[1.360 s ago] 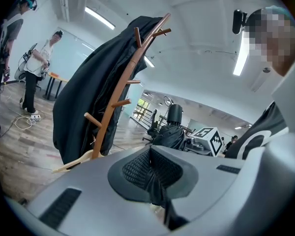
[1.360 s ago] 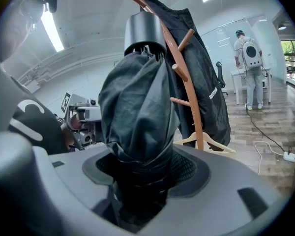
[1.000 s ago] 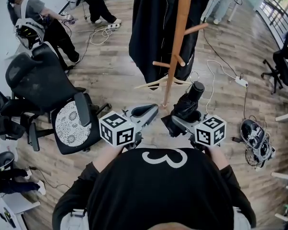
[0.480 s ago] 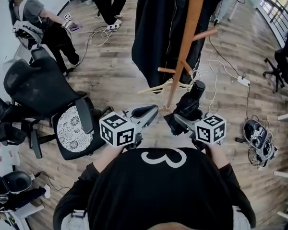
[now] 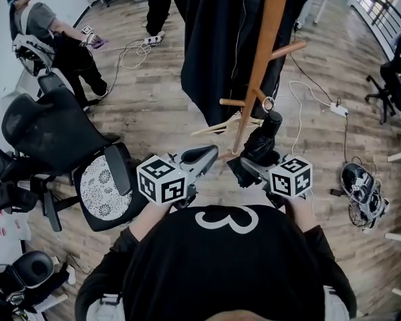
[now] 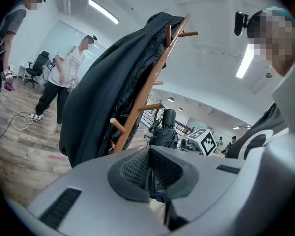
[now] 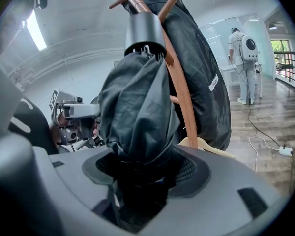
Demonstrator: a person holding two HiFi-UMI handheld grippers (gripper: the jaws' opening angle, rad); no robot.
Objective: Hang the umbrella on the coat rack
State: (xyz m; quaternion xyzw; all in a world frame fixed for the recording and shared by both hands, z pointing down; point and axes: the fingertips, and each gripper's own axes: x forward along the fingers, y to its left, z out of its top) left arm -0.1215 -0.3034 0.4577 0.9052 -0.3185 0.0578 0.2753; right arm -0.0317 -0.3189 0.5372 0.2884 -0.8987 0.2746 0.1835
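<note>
We hold both grippers low before our chest, side by side and near each other, each angled forward and a little inward. Our left gripper (image 5: pixel 202 156) has its jaws pressed together with nothing between them; its own view shows the two ribbed pads (image 6: pixel 135 168) meeting in a closed seam. Its cube (image 5: pixel 162 179) sits just ahead of our bare left forearm (image 5: pixel 146 221). Our right gripper (image 5: pixel 248 168) has its jaws clamped on the umbrella (image 7: pixel 137 112), whose folded cloth fills the gap between them. Our right forearm (image 5: pixel 301 214) reaches out likewise behind its own cube (image 5: pixel 291 177).
</note>
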